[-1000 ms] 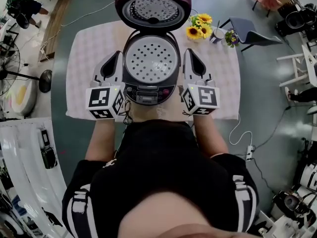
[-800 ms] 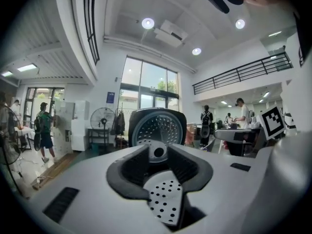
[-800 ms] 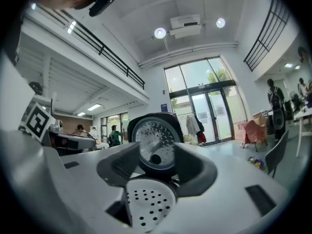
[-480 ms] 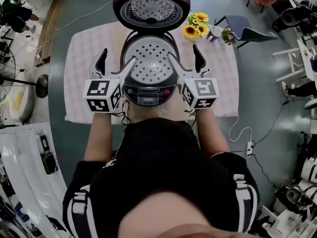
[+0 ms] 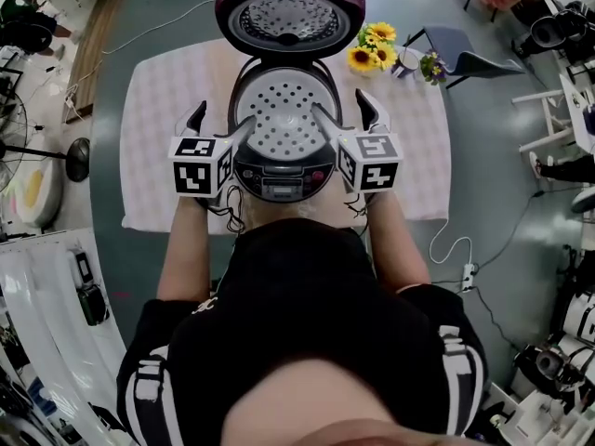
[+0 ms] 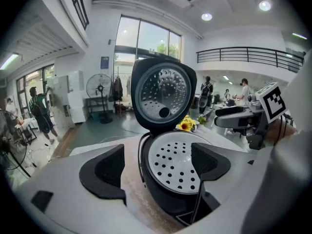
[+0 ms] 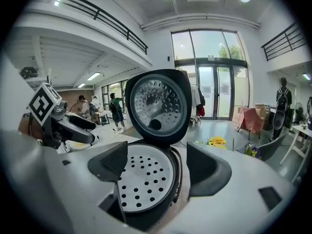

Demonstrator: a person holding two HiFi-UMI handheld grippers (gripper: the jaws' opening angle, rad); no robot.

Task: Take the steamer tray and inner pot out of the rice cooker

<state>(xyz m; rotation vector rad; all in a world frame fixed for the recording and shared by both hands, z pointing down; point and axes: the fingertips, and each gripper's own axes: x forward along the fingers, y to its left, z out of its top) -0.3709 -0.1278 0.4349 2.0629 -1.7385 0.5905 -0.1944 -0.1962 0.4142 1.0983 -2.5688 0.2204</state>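
On either side of the rice cooker [image 5: 282, 167], which stands on a pale checked tablecloth [image 5: 153, 147], the person holds one gripper at rim height. The mirrored placement suggests a two-sided lift.

The cooker's lid [image 5: 290, 17] stands tipped up at the far side, so the top is free to reach into. The steamer tray [image 5: 284, 117], a white perforated disc, lies flat in the cooker's mouth, seated just inside the rim. The inner pot cannot be seen; it is presumably under the tray, which would explain why the tray has to come out first.

The left gripper [image 5: 219, 126] sits at the cooker's left edge. Its jaws have just been opening and now stand wide apart, gripping nothing. In the left gripper view one jaw reaches over the tray [image 6: 176, 165] and the other hangs outside the cooker's wall, so the rim lies between them, though no pad appears to press on it.

The right gripper [image 5: 345, 119] mirrors this at the cooker's right edge. Its jaws have likewise just opened and hold nothing, with the inner one over the tray [image 7: 145, 182] and the outer one beyond the wall. Both grippers tilt downward toward the cooker, probably so the inner jaws can catch the tray's edge.

Sunflowers [image 5: 372, 49] stand beyond the cooker to its right, clear of the work.
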